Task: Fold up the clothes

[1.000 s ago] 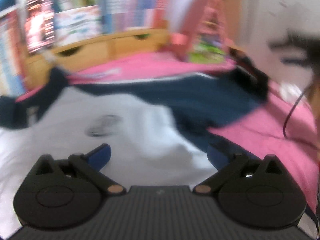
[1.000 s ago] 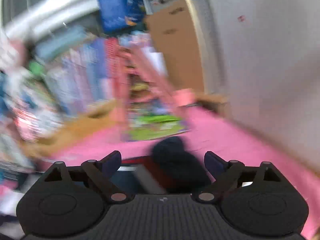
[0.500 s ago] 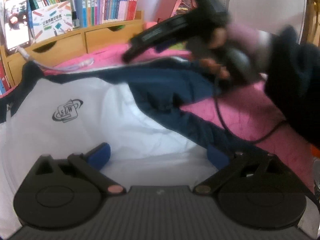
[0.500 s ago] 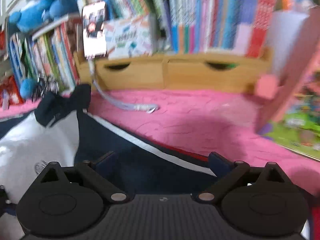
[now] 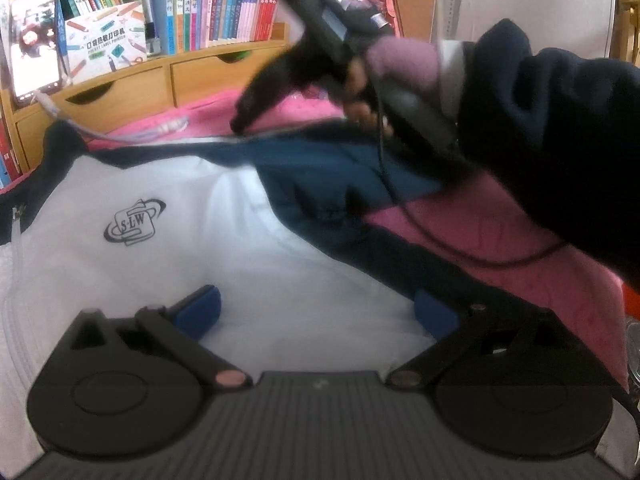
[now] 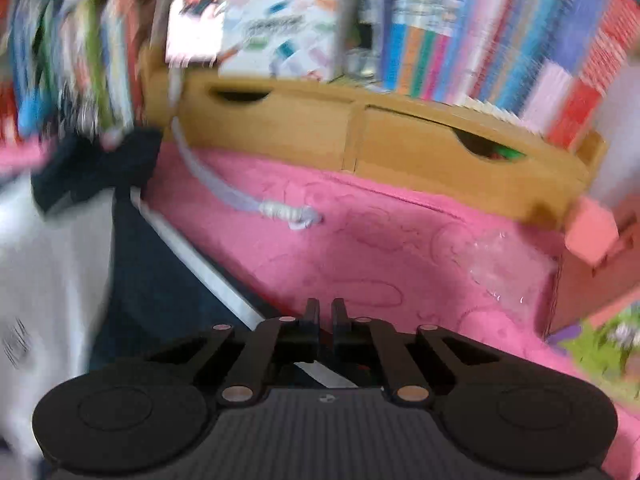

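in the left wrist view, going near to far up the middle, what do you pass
left tongs → white front of the jacket → its navy sleeve → pink cover → wooden drawers → row of books

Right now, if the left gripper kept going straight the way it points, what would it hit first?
Probably the jacket: its white front panel lies directly ahead of the open left gripper, below the printed logo. Depth is hard to judge through the fisheye.

1 jacket [image 5: 224,240], 2 claws [image 5: 316,316] [image 6: 325,316], 2 drawers [image 6: 280,124], 1 phone [image 5: 34,46], 1 box [image 5: 106,42]
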`<state>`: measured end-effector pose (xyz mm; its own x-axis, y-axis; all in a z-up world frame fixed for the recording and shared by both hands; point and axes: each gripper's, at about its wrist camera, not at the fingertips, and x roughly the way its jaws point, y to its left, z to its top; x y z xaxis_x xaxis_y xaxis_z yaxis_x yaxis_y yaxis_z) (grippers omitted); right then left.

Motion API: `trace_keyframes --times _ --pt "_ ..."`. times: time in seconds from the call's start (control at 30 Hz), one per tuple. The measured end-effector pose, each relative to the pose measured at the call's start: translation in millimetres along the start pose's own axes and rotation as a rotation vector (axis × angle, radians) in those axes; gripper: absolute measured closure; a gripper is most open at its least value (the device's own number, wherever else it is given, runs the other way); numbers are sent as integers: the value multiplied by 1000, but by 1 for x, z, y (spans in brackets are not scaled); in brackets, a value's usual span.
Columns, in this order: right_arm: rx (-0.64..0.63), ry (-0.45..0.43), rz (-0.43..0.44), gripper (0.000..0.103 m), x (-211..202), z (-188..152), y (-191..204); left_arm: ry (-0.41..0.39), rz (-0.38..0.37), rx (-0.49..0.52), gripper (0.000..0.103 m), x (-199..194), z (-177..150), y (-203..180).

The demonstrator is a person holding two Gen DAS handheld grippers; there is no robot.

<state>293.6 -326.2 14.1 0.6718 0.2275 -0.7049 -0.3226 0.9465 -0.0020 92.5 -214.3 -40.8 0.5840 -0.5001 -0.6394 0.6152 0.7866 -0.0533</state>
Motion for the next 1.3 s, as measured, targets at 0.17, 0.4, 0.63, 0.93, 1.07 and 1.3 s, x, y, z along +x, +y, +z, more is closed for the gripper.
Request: trace_keyframes --times 0.17,0.4,0.63,0.93,1.07,1.3 --pt "179 -19 158 39 -67 -22 -3 -9 -16 -25 0 -1 0 4" --pt "144 -67 171 18 -127 -81 46 -13 -19 -36 0 -1 0 3" --pt "128 68 53 82 -74 -72 73 -10 -8 -32 0 1 1 2" --pt "160 -2 -61 92 -32 -45 38 -12 -9 -38 0 1 0 3" --pt "187 76 85 68 -31 -24 34 -13 -10 -44 0 1 0 3" --pt "-76 59 -62 84 11 -23 79 -19 -21 -61 0 0 1 5"
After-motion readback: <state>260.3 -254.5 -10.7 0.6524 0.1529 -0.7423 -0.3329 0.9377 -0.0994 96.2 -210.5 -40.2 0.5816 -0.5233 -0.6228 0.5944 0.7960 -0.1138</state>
